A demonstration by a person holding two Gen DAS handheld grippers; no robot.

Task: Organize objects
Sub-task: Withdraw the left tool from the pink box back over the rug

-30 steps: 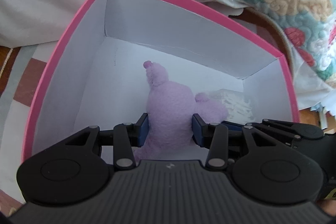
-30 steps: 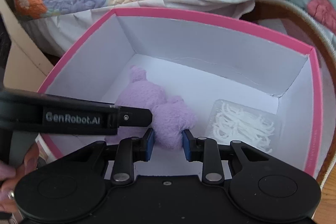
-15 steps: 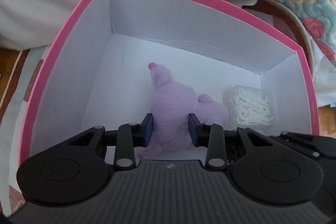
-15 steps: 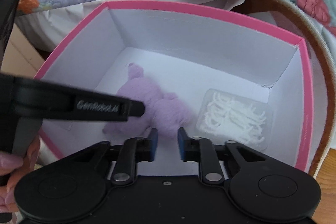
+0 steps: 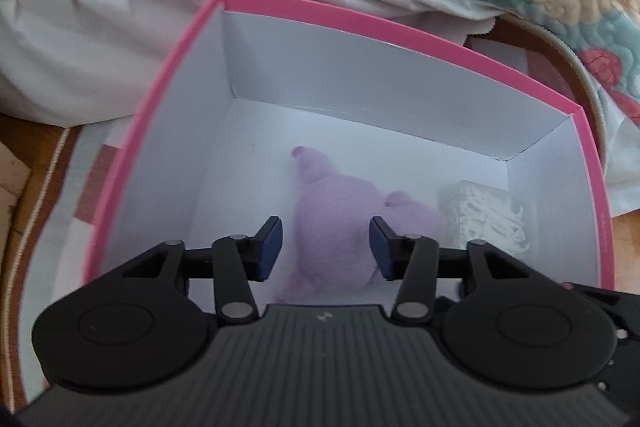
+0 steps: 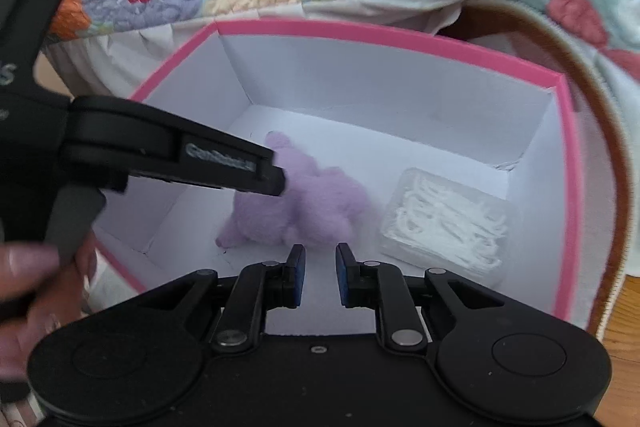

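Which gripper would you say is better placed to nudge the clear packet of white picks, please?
Right, probably: the right gripper, shut and empty, sits beside the clear packet; the opening left gripper straddles the purple plush.

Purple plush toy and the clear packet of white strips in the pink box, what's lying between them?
Nothing: only a narrow strip of bare white box floor separates plush toy and packet, per the right wrist view.
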